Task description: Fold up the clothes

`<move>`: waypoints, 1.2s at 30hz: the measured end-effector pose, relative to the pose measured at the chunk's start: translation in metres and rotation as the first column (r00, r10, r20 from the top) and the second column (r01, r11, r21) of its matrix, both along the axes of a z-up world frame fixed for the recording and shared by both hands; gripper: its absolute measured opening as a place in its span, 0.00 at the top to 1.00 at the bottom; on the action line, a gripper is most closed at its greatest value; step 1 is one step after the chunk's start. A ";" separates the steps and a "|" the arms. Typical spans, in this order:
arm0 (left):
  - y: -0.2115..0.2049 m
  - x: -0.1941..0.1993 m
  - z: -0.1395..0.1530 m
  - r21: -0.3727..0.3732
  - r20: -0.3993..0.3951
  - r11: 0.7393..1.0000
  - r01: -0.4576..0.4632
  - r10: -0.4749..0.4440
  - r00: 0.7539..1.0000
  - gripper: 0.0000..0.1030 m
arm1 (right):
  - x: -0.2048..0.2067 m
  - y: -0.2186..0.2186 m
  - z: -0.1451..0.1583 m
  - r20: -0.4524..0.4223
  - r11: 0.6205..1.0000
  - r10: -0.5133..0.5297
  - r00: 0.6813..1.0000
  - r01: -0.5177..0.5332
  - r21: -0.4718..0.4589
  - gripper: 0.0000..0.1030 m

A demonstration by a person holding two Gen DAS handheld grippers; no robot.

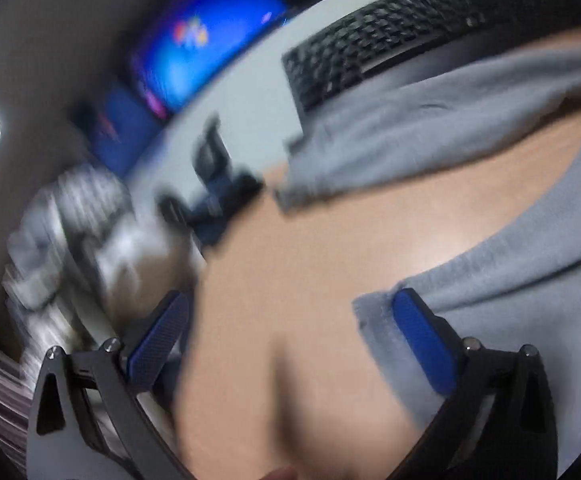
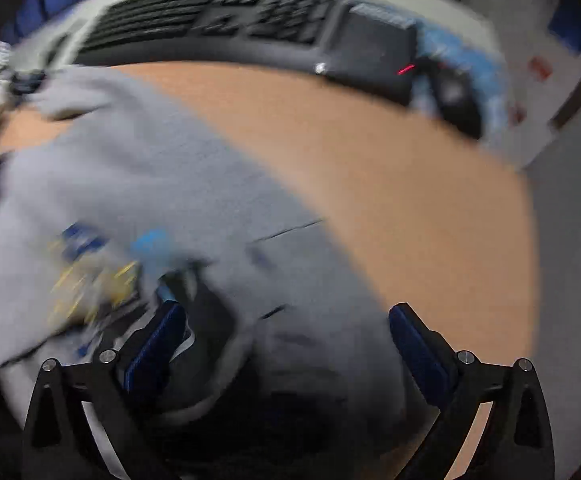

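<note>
Past my work I see a black keyboard (image 2: 218,12) at the far edge of the tan desk (image 2: 410,200), a dark pad (image 2: 374,48) just beside it, and a glowing blue screen (image 1: 210,40) behind. Everything is blurred.

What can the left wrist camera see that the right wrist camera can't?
Only the left wrist view shows the glowing blue screen and the left gripper, jaws wide apart with nothing between them.

Only the right wrist view shows the colourful print on the grey garment, a tiny red light and the right gripper, jaws open over the cloth.

Both show the grey garment, the black keyboard and the tan desk.
</note>
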State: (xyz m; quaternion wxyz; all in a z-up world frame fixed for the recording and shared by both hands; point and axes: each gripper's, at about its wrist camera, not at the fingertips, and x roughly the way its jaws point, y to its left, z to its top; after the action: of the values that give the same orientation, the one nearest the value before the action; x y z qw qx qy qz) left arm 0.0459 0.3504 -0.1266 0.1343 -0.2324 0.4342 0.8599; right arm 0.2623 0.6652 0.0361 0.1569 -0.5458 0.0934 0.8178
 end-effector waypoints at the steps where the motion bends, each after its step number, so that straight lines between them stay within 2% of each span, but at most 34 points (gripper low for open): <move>1: 0.009 -0.008 0.002 -0.020 0.013 1.000 0.002 -0.002 1.000 0.00 | 0.002 -0.014 0.002 -0.009 0.999 0.038 0.999 -0.038 -0.010 0.02; 2: 0.013 -0.015 0.007 -0.018 0.036 1.000 -0.003 0.004 0.999 0.02 | 0.003 -0.028 0.007 -0.014 0.997 0.080 0.997 -0.080 0.021 0.02; 3: 0.010 -0.021 0.018 0.023 0.068 0.999 -0.033 0.031 0.997 0.09 | 0.004 -0.039 0.015 -0.025 0.991 0.112 0.993 -0.111 0.069 0.02; 4: 0.003 -0.025 0.031 0.072 0.088 0.995 -0.063 0.056 0.995 0.11 | 0.006 -0.046 0.026 -0.051 0.986 0.135 0.990 -0.129 0.109 0.02; 6: -0.026 -0.015 0.062 0.231 0.161 0.971 -0.058 0.020 0.987 0.06 | 0.012 -0.039 0.044 -0.116 0.987 0.135 0.984 -0.123 0.103 0.02; 8: -0.046 -0.010 0.078 0.350 0.274 0.935 -0.050 -0.051 0.960 0.01 | 0.013 -0.029 0.055 -0.155 0.991 0.110 0.982 -0.097 0.089 0.02; 10: -0.066 -0.001 0.079 0.447 0.441 0.892 -0.060 -0.162 0.883 0.00 | 0.011 -0.015 0.059 -0.171 0.996 0.067 0.983 -0.056 0.068 0.02; 11: -0.070 0.001 0.074 0.461 0.496 0.884 -0.081 -0.180 0.849 0.00 | 0.002 -0.008 0.055 -0.168 0.998 0.046 0.985 -0.036 0.057 0.02; 13: -0.078 0.004 0.057 0.473 0.614 0.870 -0.140 -0.211 0.761 0.01 | -0.009 -0.001 0.048 -0.173 1.000 0.021 0.985 -0.019 0.009 0.02; 14: -0.080 0.006 0.049 0.467 0.652 0.869 -0.160 -0.216 0.727 0.01 | -0.014 0.001 0.044 -0.175 1.000 0.012 0.984 -0.014 -0.011 0.02; 15: -0.078 0.011 0.043 0.447 0.668 0.880 -0.161 -0.209 0.714 0.02 | -0.014 -0.002 0.041 -0.175 1.000 0.021 0.984 -0.024 -0.012 0.02; 16: -0.074 0.018 0.038 0.431 0.673 0.889 -0.154 -0.202 0.712 0.02 | -0.014 -0.005 0.038 -0.174 0.999 0.030 0.984 -0.033 -0.013 0.02; 19: -0.064 0.031 0.027 0.390 0.665 0.911 -0.138 -0.174 0.726 0.02 | -0.013 -0.013 0.030 -0.181 0.998 0.051 0.982 -0.054 -0.014 0.02; 21: -0.057 0.040 0.020 0.387 0.665 0.916 -0.107 -0.197 0.720 0.01 | -0.010 -0.016 0.027 -0.195 0.998 0.045 0.980 -0.051 -0.026 0.02; 22: -0.052 0.044 0.016 0.389 0.656 0.917 -0.088 -0.209 0.726 0.02 | -0.009 -0.016 0.027 -0.201 0.998 0.037 0.979 -0.045 -0.037 0.02; 25: -0.038 0.052 0.010 0.421 0.589 0.906 -0.044 -0.236 0.773 0.05 | -0.004 -0.011 0.026 -0.208 0.999 0.010 0.978 -0.018 -0.039 0.02; 26: -0.039 0.049 0.013 0.440 0.579 0.896 -0.057 -0.235 0.780 0.14 | -0.003 -0.009 0.026 -0.211 0.999 0.003 0.978 -0.010 -0.035 0.02; 27: -0.041 0.046 0.016 0.459 0.570 0.886 -0.070 -0.233 0.788 0.40 | 0.000 -0.008 0.028 -0.213 1.000 0.000 0.977 -0.007 -0.030 0.02; 28: -0.045 0.040 0.019 0.495 0.562 0.864 -0.091 -0.238 0.792 0.61 | 0.002 -0.006 0.029 -0.216 1.000 -0.002 0.976 -0.004 -0.025 0.02; 29: -0.051 0.031 0.019 0.525 0.571 0.842 -0.122 -0.243 0.784 0.95 | 0.005 -0.005 0.031 -0.220 1.000 -0.005 0.976 0.001 -0.019 0.02; 31: -0.060 0.013 0.017 0.567 0.632 0.801 -0.191 -0.274 0.725 0.95 | 0.011 -0.001 0.035 -0.233 1.000 -0.018 0.972 0.014 -0.016 0.02; 32: -0.063 0.008 0.017 0.575 0.642 0.793 -0.202 -0.284 0.712 0.96 | 0.013 0.002 0.036 -0.236 0.999 -0.026 0.971 0.021 -0.024 0.02; 34: -0.066 0.009 0.018 0.579 0.633 0.791 -0.196 -0.285 0.720 0.96 | 0.016 0.007 0.038 -0.245 0.998 -0.042 0.969 0.030 -0.054 0.02; 36: -0.071 0.013 0.018 0.598 0.631 0.778 -0.192 -0.310 0.711 0.96 | 0.015 0.011 0.041 -0.261 0.994 -0.036 0.965 0.009 -0.105 0.02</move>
State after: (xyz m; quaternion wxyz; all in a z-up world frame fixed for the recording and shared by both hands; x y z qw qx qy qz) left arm 0.0590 0.2795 -0.1085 0.3869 -0.4670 0.0472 0.7938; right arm 0.2776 0.6759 0.0768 0.1242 -0.4390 0.1616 0.8751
